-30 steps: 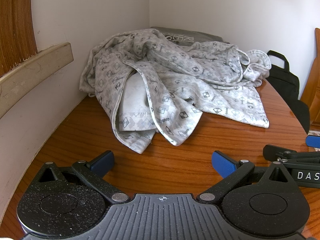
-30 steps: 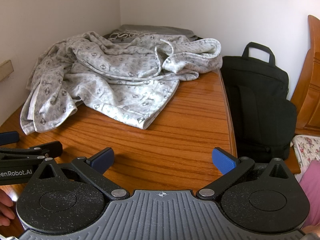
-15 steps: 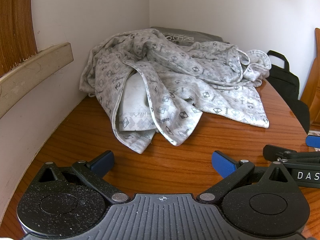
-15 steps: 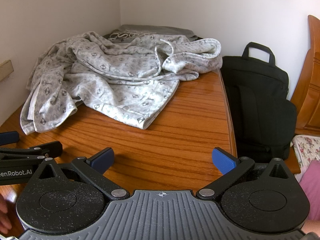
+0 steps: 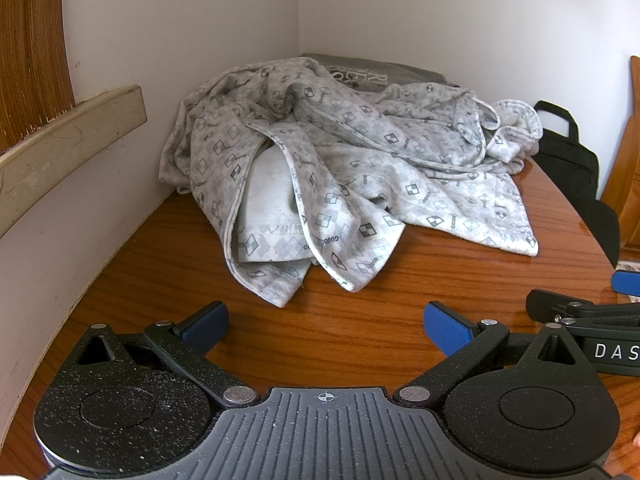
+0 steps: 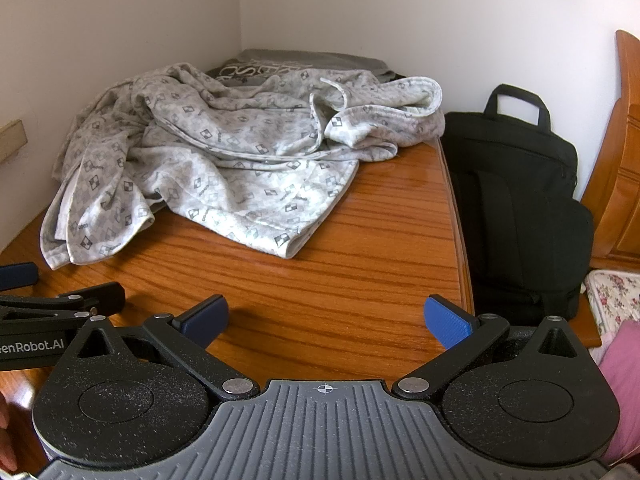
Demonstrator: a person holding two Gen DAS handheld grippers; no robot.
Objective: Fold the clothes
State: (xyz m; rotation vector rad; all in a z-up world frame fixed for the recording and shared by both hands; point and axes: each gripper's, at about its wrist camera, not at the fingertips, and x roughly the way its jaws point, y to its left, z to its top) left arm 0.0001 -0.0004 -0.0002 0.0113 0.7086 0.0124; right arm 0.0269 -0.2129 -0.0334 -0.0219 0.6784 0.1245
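Note:
A crumpled grey-white patterned garment point(image 5: 352, 168) point(image 6: 224, 160) lies heaped at the far corner of the wooden table point(image 5: 360, 320) point(image 6: 340, 272). Behind it lies a folded dark grey garment with lettering point(image 5: 372, 74) point(image 6: 288, 66). My left gripper point(image 5: 326, 324) hovers open above the near table, a short way from the garment's nearest hem, with nothing between its blue pads. My right gripper point(image 6: 326, 320) is open too, empty, beside the left one and also short of the cloth. Each gripper shows at the edge of the other's view.
White walls close in the table at the left and back. A black bag point(image 6: 516, 200) stands against the table's right edge. A wooden headboard point(image 6: 624, 160) rises at far right, with floral fabric point(image 6: 612, 292) and a pink sleeve point(image 6: 624, 380) below it.

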